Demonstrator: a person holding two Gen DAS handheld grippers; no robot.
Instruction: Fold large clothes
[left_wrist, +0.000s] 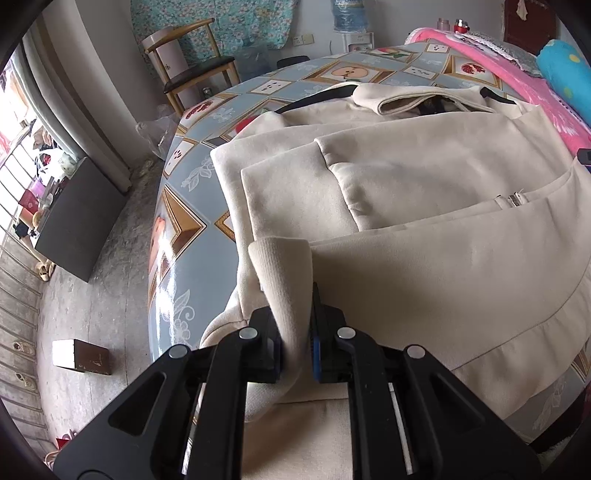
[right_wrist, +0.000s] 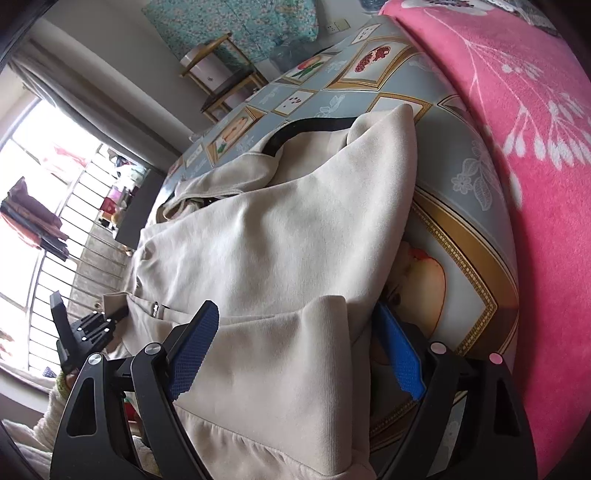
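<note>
A cream zip jacket (left_wrist: 424, 177) lies spread on the round table (left_wrist: 192, 206), whose cloth is blue-grey with fruit pictures. The jacket's black-trimmed collar is at the far side. My left gripper (left_wrist: 297, 332) is shut on a ribbed cream cuff (left_wrist: 284, 273) that stands up between its pads at the table's near edge. In the right wrist view my right gripper (right_wrist: 295, 308) is open wide, its blue pads (right_wrist: 195, 343) straddling a folded sleeve end of the jacket (right_wrist: 288, 229) without pressing it. The left gripper (right_wrist: 81, 325) shows at the left there.
A pink flowered blanket (right_wrist: 517, 147) covers the table's right side, with a blue cushion (left_wrist: 565, 70) on it. A wooden chair (left_wrist: 192, 62) and a water dispenser (left_wrist: 351, 26) stand behind the table. A dark cabinet (left_wrist: 77, 218) and a small box (left_wrist: 81, 356) sit on the floor at left.
</note>
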